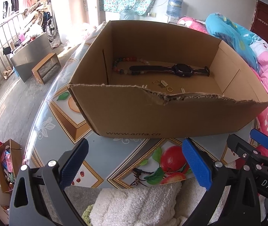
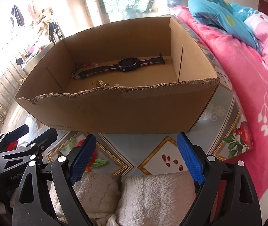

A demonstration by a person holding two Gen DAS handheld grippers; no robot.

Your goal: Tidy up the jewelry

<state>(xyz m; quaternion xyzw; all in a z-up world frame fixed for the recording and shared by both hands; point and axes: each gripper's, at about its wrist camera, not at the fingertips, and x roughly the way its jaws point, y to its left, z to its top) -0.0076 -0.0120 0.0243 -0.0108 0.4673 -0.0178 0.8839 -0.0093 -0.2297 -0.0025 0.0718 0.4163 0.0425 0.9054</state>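
Observation:
An open cardboard box (image 1: 171, 116) (image 2: 126, 111) stands on the fruit-patterned table. Inside lie a dark watch (image 1: 182, 70) (image 2: 128, 65), a multicoloured bead bracelet (image 1: 122, 60) (image 2: 77, 72), a gold ring (image 1: 169, 89) and small metal charms (image 1: 160, 82) (image 2: 101, 82). My left gripper (image 1: 134, 162) is open and empty, just in front of the box's near wall. My right gripper (image 2: 135, 158) is open and empty, also in front of the box. Each gripper shows at the edge of the other's view.
A white fluffy cloth (image 1: 139, 203) (image 2: 134, 197) lies under both grippers at the table's near edge. Pink and blue bedding (image 2: 247, 66) is piled to the right. Paper bags (image 1: 4, 162) sit on the floor at left, with a stool (image 1: 46, 67) farther back.

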